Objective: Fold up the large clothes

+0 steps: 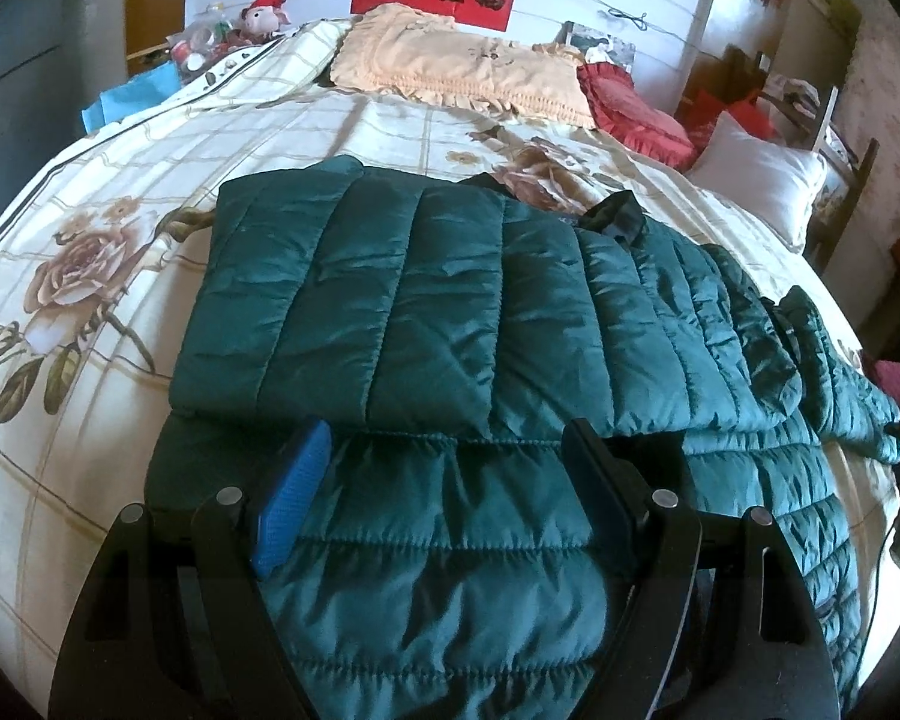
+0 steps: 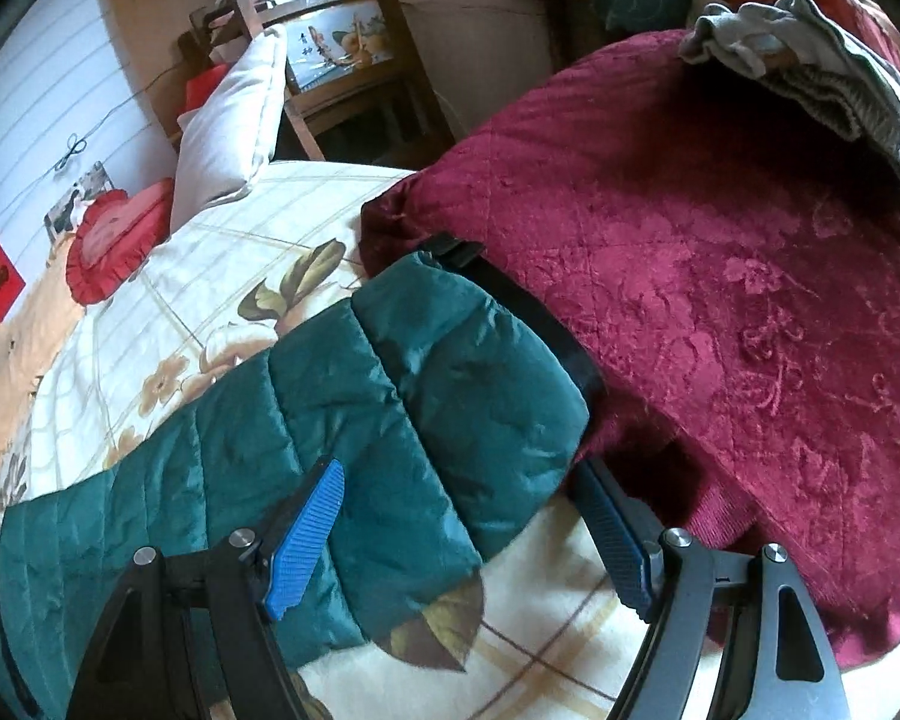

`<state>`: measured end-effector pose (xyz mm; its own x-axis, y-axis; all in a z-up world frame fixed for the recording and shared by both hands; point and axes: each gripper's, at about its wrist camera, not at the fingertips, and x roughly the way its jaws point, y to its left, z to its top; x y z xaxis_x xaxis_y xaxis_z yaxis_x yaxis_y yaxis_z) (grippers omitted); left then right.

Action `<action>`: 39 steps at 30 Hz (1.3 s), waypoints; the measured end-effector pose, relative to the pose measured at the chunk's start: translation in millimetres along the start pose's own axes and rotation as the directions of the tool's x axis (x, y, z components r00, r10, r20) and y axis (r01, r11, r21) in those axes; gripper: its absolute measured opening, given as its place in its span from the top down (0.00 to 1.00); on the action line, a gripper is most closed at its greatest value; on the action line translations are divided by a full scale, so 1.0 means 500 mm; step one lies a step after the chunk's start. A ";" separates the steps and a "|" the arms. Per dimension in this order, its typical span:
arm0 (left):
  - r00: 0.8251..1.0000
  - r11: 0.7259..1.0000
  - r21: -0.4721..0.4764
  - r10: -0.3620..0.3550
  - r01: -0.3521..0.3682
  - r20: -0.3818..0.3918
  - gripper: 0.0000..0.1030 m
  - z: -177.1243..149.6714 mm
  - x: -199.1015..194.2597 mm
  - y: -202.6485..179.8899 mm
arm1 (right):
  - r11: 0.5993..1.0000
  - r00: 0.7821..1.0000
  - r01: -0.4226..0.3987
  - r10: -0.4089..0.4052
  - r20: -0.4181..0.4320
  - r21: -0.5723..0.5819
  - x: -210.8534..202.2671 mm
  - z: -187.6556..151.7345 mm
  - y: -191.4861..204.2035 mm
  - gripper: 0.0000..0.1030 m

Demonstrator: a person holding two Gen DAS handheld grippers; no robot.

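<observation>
Teal quilted jacket (image 1: 426, 300) partly folded, sleeve outstretched; both claws wide, nothing held.

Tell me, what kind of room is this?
Most likely a lived-in bedroom: a bed with a cream floral checked bedspread, a frilled peach pillow by the wall, and a folded maroon quilt beside it.

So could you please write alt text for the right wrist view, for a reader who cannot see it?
An open right gripper hovers over the cuff end of a green quilted jacket sleeve lying on a floral bedspread. A dark red quilt lies to the right, with grey clothing on top.
</observation>
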<state>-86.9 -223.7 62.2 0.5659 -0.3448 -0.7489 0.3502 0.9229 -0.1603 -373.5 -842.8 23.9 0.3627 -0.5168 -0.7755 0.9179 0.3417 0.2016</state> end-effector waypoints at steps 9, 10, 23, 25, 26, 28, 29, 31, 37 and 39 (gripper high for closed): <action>1.000 1.000 -0.001 -0.011 0.011 0.003 0.23 -0.004 -0.015 0.003 | 0.997 0.999 0.040 -0.038 0.034 -0.067 -0.007 0.013 0.014 0.79; 1.000 1.000 0.000 -0.011 0.011 0.005 0.23 -0.005 -0.017 0.003 | 0.996 0.999 0.035 -0.031 0.043 -0.079 -0.015 0.014 0.016 0.82; 0.999 0.999 -0.006 -0.046 0.047 0.027 0.23 -0.004 -0.044 0.005 | 0.964 0.968 -0.172 0.203 0.146 -0.205 -0.189 0.026 0.085 0.86; 0.998 0.999 0.001 -0.049 0.049 0.034 0.23 -0.005 -0.051 0.004 | 0.957 0.964 -0.183 0.220 0.150 -0.225 -0.204 0.021 0.105 0.86; 0.998 0.999 0.004 -0.051 0.050 0.037 0.23 -0.005 -0.056 0.004 | 0.952 0.961 -0.192 0.232 0.151 -0.238 -0.214 0.018 0.119 0.86; 0.998 0.999 0.011 -0.053 0.053 0.042 0.23 -0.004 -0.062 0.004 | 0.943 0.955 -0.209 0.253 0.152 -0.258 -0.231 0.011 0.141 0.86; 0.998 0.999 0.014 -0.053 0.053 0.043 0.23 -0.004 -0.064 0.004 | 0.938 0.953 -0.217 0.263 0.151 -0.269 -0.238 0.008 0.152 0.86; 0.998 0.998 0.017 -0.053 0.052 0.045 0.23 -0.003 -0.068 0.006 | 0.924 0.946 -0.233 0.287 0.148 -0.303 -0.254 -0.002 0.184 0.86; 0.997 0.998 0.002 -0.059 0.059 0.050 0.23 -0.004 -0.076 0.020 | 0.878 0.932 -0.266 0.340 0.126 -0.398 -0.295 -0.037 0.273 0.86; 0.997 0.998 -0.005 -0.059 0.059 0.053 0.23 -0.005 -0.079 0.027 | 0.860 0.927 -0.276 0.356 0.117 -0.429 -0.305 -0.051 0.301 0.86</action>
<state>-106.4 -197.2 88.0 0.5831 -0.4069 -0.7032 0.3794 0.9017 -0.2072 -294.9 -692.7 157.5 0.6816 -0.4492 -0.5776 0.6204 0.7733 0.1307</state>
